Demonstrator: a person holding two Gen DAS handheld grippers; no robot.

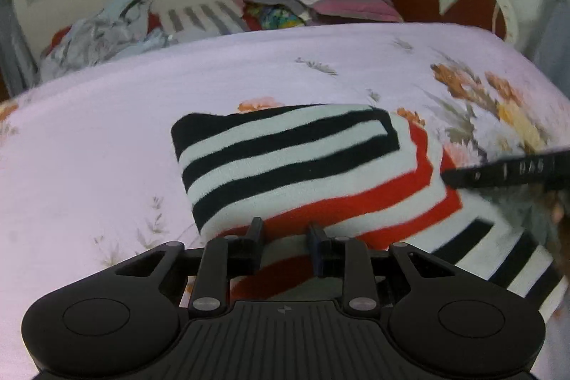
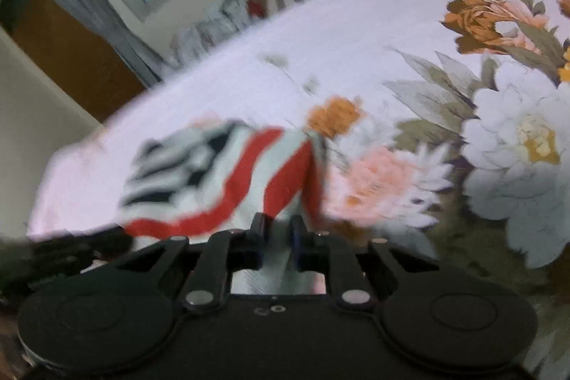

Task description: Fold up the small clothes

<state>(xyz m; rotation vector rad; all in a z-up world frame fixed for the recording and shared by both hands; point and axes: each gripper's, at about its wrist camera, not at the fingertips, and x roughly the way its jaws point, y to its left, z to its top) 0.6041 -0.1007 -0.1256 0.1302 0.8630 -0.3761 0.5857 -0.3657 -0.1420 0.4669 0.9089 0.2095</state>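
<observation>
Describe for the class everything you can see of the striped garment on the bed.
The striped garment looks like soft knit, with black-and-white bands on its far part and red-and-white bands nearer the cameras. It lies partly folded on the floral bedsheet, a black-striped layer doubled over the red one. The left tongs straddle its near edge with cloth between their fingers. The right tongs have a raised fold between their fingers at its other side; that view is blurred.

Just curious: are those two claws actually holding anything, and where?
Both pinch the striped garment: left hand-held gripper its near edge, right hand-held gripper its right edge.
</observation>
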